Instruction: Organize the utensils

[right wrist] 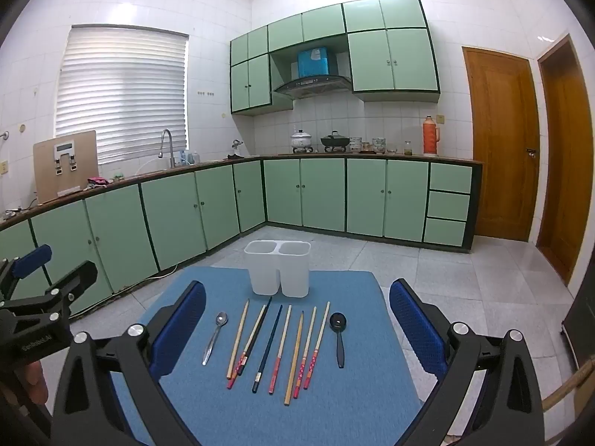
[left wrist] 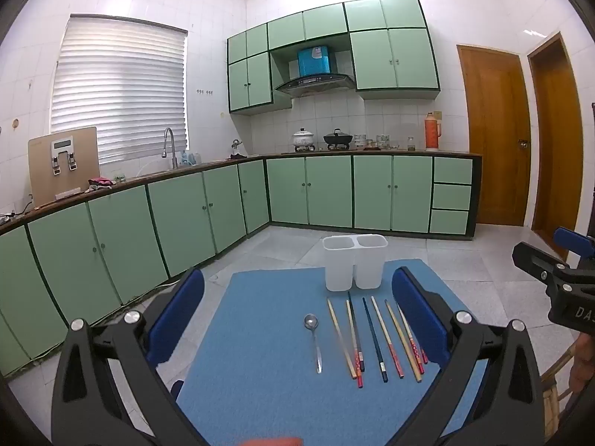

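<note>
A blue mat (left wrist: 260,334) (right wrist: 353,390) covers a small table. At its far edge stands a white two-compartment holder (left wrist: 353,265) (right wrist: 278,267), upright and with nothing showing above its rims. In front of it lie a metal spoon (left wrist: 314,338) (right wrist: 215,336), several chopsticks (left wrist: 375,338) (right wrist: 279,345) side by side, and a black spoon (right wrist: 338,334) at the right end, hidden in the left wrist view. My left gripper (left wrist: 297,316) and right gripper (right wrist: 297,319) both hover above the near part of the mat, open, with nothing between the blue pads (left wrist: 418,319) (right wrist: 416,323).
Green kitchen cabinets (left wrist: 186,208) run along the left and back walls, with a sink, pots and an orange thermos (right wrist: 430,135) on the counter. Two wooden doors (right wrist: 498,141) stand at the right. Pale tiled floor surrounds the table.
</note>
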A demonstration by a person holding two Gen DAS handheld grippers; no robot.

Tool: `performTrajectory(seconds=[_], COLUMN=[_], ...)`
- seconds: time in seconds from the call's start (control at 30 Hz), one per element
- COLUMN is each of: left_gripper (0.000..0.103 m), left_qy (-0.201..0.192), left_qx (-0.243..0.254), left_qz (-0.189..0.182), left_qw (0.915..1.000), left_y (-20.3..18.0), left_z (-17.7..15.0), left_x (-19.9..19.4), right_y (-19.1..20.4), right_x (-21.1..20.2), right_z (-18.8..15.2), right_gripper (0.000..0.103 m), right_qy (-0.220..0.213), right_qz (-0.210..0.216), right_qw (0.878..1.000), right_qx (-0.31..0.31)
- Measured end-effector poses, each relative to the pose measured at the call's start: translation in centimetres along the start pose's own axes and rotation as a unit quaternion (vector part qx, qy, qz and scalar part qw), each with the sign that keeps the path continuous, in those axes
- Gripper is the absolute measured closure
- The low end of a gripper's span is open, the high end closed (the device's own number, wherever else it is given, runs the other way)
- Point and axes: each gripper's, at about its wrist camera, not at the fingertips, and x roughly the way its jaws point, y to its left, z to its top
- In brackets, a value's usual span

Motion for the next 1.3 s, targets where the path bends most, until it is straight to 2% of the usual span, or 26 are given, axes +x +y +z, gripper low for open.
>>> performTrajectory(seconds=[0.27,0.4,0.5,1.3], left_gripper=[0.005,0.005,0.005,0.005], left_qy=[0.000,-0.002,-0.002,-0.005], left_qx=[0.003,0.001,0.001,0.002], left_qz=[0.000,0.000,0.003,0.004], left_qw=[1.0000,1.0000,1.0000,1.0000], left_y=[-0.3,1.0,0.0,0.2], left_z=[-0.1,-0.2,0.0,-0.3], left_x=[0.3,-0.2,0.0,0.1], right_y=[0.0,0.0,0.0,0.0], right_x=[0.0,0.0,0.0,0.1], right_z=[0.1,0.1,0.1,0.1], right_gripper=[0.006,0.006,0.006,0.006], right_qy=[-0.003,-0.004,-0.004,-0.004], right_qz=[0.000,0.000,0.000,0.000], right_qw=[1.000,1.000,1.000,1.000], right_qx=[0.000,0.000,0.000,0.001])
